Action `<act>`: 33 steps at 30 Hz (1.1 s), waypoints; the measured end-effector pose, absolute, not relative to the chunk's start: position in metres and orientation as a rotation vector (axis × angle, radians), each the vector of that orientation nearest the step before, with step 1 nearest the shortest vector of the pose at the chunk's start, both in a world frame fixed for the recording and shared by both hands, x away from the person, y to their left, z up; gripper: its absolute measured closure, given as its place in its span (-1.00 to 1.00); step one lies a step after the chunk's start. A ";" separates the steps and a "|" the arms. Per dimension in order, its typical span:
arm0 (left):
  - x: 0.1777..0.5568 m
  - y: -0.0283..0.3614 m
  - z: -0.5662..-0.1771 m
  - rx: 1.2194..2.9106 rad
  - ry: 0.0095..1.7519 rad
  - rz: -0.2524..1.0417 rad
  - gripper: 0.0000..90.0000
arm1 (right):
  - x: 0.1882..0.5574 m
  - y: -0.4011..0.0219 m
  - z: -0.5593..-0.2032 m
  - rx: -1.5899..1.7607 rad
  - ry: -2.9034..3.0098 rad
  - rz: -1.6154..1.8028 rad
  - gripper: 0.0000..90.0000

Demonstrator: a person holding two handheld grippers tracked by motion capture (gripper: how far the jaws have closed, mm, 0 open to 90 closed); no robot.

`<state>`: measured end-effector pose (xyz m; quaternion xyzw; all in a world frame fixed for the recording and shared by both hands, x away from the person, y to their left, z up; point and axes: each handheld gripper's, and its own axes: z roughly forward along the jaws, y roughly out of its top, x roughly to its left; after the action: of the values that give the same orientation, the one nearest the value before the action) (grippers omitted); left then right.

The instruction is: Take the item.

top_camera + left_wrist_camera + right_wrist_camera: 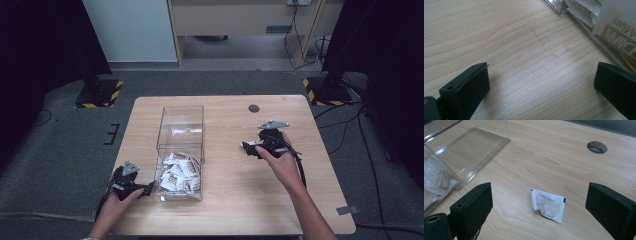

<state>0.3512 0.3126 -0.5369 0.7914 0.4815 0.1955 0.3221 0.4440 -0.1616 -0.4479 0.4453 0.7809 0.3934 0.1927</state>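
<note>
- Right hand-held gripper (539, 202): jaws spread wide, nothing pinched. A white sachet (548, 205) lies flat on the desk (564, 165) between the jaws, touching neither pad.
- High view: right hand-held gripper (248, 146) sits right of the clear box (181, 131), held off the desk by the right hand (281, 162), jaws pointing left toward the box. The loose sachet is too small to make out here.
- Left hand-held gripper (541, 80): jaws spread, bare desk (519, 50) between them, holding nothing.
- High view: left hand-held gripper (149, 189) rests at the box's near left corner, left hand (116, 202) behind it.
- Left gripper view shows the box wall (584, 26) close up with sachets (616, 22) pressed against it; tan label with partial print reading "Mian" upside down, rest cut off.
- Loose sachet carries fine printed lines, too small to read, one edge crumpled.
- Right gripper view: the box (471, 155) stands left, far end bare, blurred sachets (439, 185) behind the wall.
- High view: sachet pile (179, 173) fills the box's near end.
- Round cable hole (597, 147) in the desk beyond the loose sachet, well apart from it.
- Around: grey carpet (65, 150), two stand bases with yellow-black stripes (100, 94).
</note>
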 end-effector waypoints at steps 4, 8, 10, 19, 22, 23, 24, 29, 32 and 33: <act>0.351 0.313 -0.537 2.078 1.264 0.513 -1.00 | 0.429 -0.170 -0.447 1.231 2.183 1.123 -0.84; 0.351 0.313 -0.537 2.078 1.264 0.513 -1.00 | 0.412 -0.179 -0.451 1.227 2.186 1.117 -0.84; 0.351 0.313 -0.537 2.080 1.263 0.514 -1.00 | 0.404 -0.182 -0.456 1.231 2.189 1.113 -0.84; 0.351 0.313 -0.537 2.079 1.264 0.514 -1.00 | 0.375 -0.194 -0.488 1.261 2.220 1.071 -0.83; 0.351 0.313 -0.537 2.080 1.264 0.514 -1.00 | 0.371 -0.196 -0.497 1.278 2.227 1.063 -0.83; 0.351 0.313 -0.537 2.080 1.264 0.514 -1.00 | 0.370 -0.197 -0.499 1.286 2.229 1.064 -0.83; 0.351 0.313 -0.537 2.080 1.264 0.514 -1.00 | 0.369 -0.197 -0.502 1.290 2.232 1.061 -0.83; 0.351 0.313 -0.537 2.080 1.264 0.514 -1.00 | 0.367 -0.197 -0.511 1.311 2.240 1.056 -0.83; 0.351 0.313 -0.537 2.079 1.264 0.514 -1.00 | 0.365 -0.196 -0.516 1.320 2.251 1.050 -0.83; 0.351 0.313 -0.537 2.080 1.264 0.514 -1.00 | 0.366 -0.195 -0.518 1.314 2.254 1.048 -0.83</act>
<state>0.3511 0.3127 -0.5369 0.7917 0.4812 0.1956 0.3214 0.3655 -0.1952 -0.5176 0.4611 0.7908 0.3676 0.1640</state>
